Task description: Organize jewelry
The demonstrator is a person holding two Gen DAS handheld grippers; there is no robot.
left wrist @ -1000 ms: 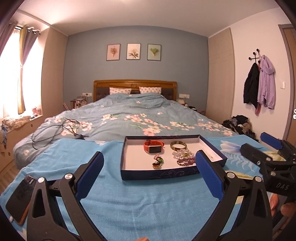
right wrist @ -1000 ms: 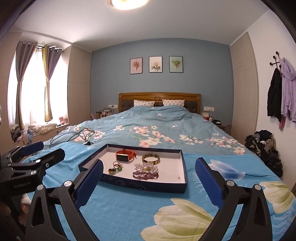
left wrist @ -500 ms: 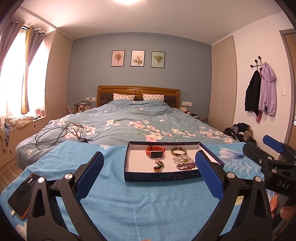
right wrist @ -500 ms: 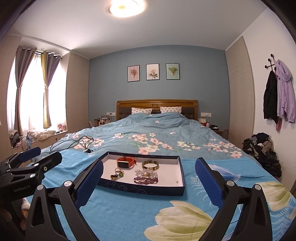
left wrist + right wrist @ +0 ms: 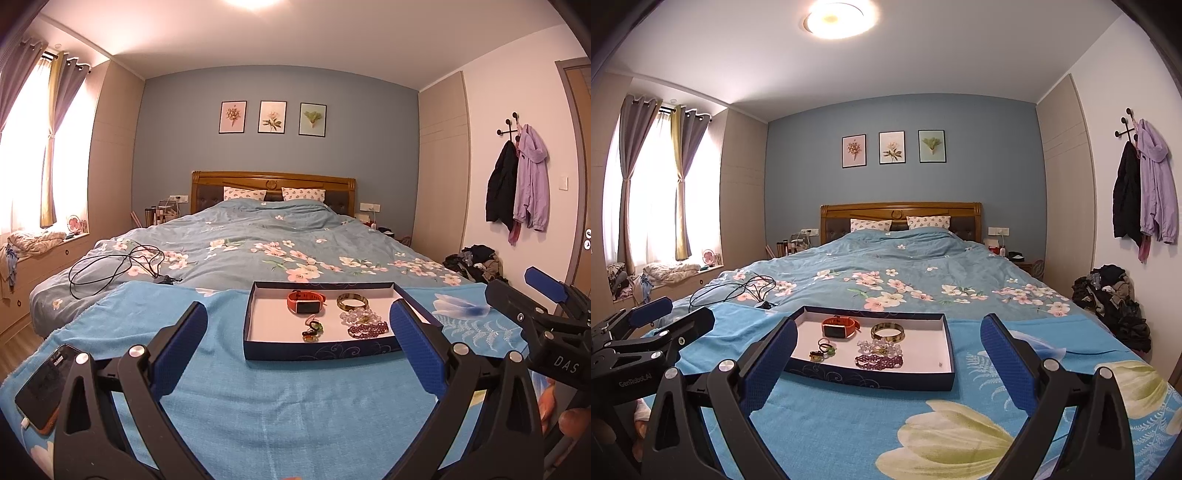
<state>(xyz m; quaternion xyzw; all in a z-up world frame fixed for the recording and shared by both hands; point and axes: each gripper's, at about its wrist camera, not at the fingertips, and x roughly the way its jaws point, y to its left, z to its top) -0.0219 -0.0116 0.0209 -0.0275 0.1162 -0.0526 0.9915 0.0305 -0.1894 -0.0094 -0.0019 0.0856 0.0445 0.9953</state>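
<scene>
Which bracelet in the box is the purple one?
The beaded bracelet at the front of the box, closest to the tongs. The clear bead one and the gold bangle lie behind it.

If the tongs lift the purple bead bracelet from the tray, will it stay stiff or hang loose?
The purple bead bracelet lies in slack loops, so it probably droops when lifted. Its small round beads look smooth and might slip from a shallow pinch. It touches the clear bead bracelet, which may drag along.
</scene>
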